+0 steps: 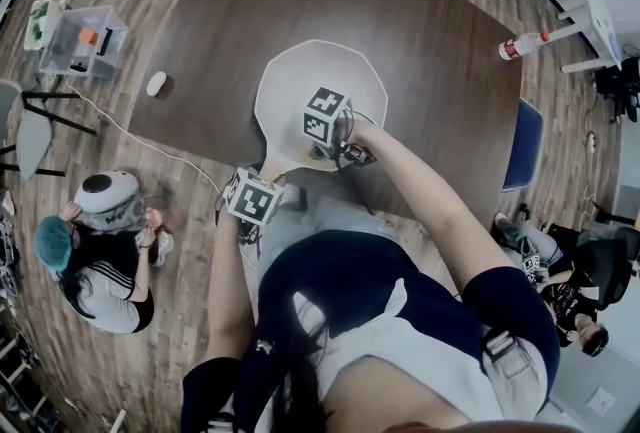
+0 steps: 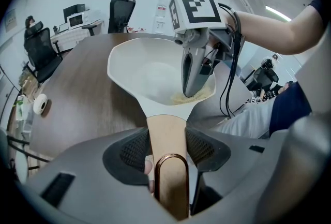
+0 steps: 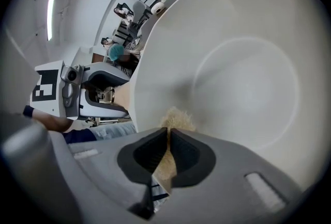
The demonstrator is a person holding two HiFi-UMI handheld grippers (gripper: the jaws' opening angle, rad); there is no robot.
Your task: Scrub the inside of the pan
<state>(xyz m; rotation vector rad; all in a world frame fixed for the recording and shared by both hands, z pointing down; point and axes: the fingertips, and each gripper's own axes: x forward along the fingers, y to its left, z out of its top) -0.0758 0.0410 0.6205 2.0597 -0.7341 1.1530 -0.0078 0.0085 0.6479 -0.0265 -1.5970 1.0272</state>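
Left gripper (image 2: 167,141) sits at the pan's near end, jaws closed partway onto the tan wooden handle (image 2: 166,132), one dark pad pressed against each side of it. A copper-coloured hanging loop (image 2: 171,179) at the handle's end shows just behind the pads. The handle runs straight out from the gripper to the pan (image 2: 147,70).

The pan is white, deep and wide-mouthed. It rests on the dark brown table (image 1: 430,41) close to the near edge, with the handle pointing back toward the person. A small white oval object (image 1: 156,83) lies on the table well to the left of the pan.

Right gripper (image 3: 169,137) reaches down into the pan from above, at the inner wall on the handle side. Its jaws are nearly together, pinching a tan fibrous scrubber pad (image 3: 176,117). The pad's tuft pokes out past the fingertips and touches the pan's white inside surface, low on the slope next to the handle joint. The rest of the pan's inside looks plain white.

A white bottle (image 1: 522,45) lies on the table far to the right of the pan, at the far edge.
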